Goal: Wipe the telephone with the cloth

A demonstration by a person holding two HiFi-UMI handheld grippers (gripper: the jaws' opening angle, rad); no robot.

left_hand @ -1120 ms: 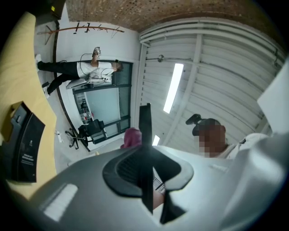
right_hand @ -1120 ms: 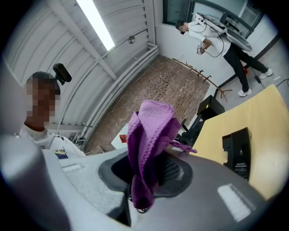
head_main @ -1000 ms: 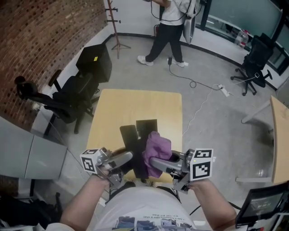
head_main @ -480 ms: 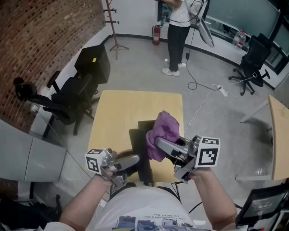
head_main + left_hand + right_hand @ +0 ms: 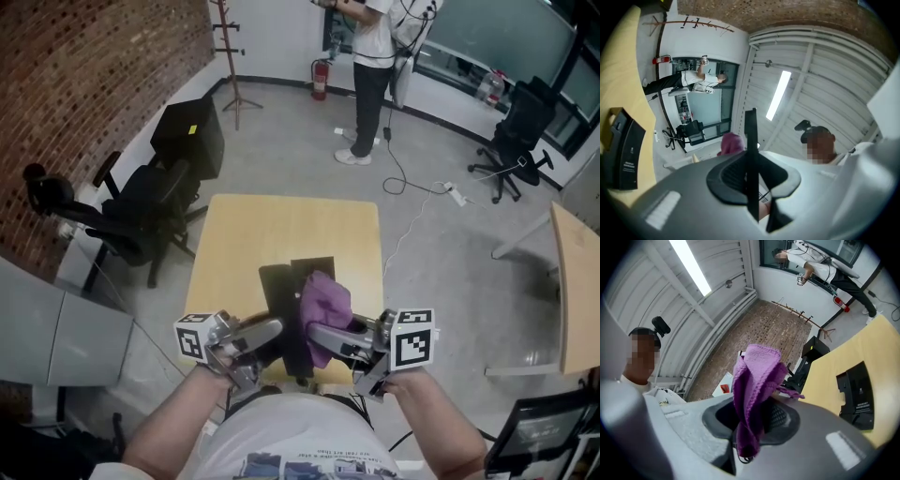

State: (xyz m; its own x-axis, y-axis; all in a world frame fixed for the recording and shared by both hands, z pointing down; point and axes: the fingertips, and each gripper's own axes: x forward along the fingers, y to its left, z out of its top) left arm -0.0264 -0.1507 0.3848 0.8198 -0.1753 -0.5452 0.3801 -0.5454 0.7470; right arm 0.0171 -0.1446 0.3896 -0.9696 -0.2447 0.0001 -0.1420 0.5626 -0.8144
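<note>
Head view: left gripper (image 5: 267, 330) and right gripper (image 5: 319, 335) are held side by side over the near edge of the yellow counter (image 5: 272, 225).

- Left jaws are closed on the telephone (image 5: 279, 300), a flat black slab reaching past the jaws over the counter.
- Right jaws are clamped on the purple cloth (image 5: 325, 298), which is bunched up just beside the slab. Contact between the two cannot be told.
- A second black piece (image 5: 317, 267) is seen on the counter beyond both jaws, partly covered by the cloth.

Left gripper view: the telephone (image 5: 750, 140) is seen edge-on as a thin dark line between the jaws (image 5: 751, 178), a thinness not shown from above.

- The cloth (image 5: 732, 142) peeks out just left of it.
- The second black piece (image 5: 623, 150) lies far left and carries white print too small to read.

Right gripper view: the cloth (image 5: 757, 376) stands up from the jaws (image 5: 752, 423) and blocks the centre. The second black piece (image 5: 858, 392) lies to the right on the counter (image 5: 853, 343).

Surroundings, head view only:
- a person standing (image 5: 373, 66) at the far wall
- a coat stand (image 5: 225, 56)
- a fire extinguisher (image 5: 320, 80)
- a power strip (image 5: 457, 192) on the floor
- a brick wall (image 5: 84, 94)

Counted: two grippers, one cloth, two black pieces, one standing person.
</note>
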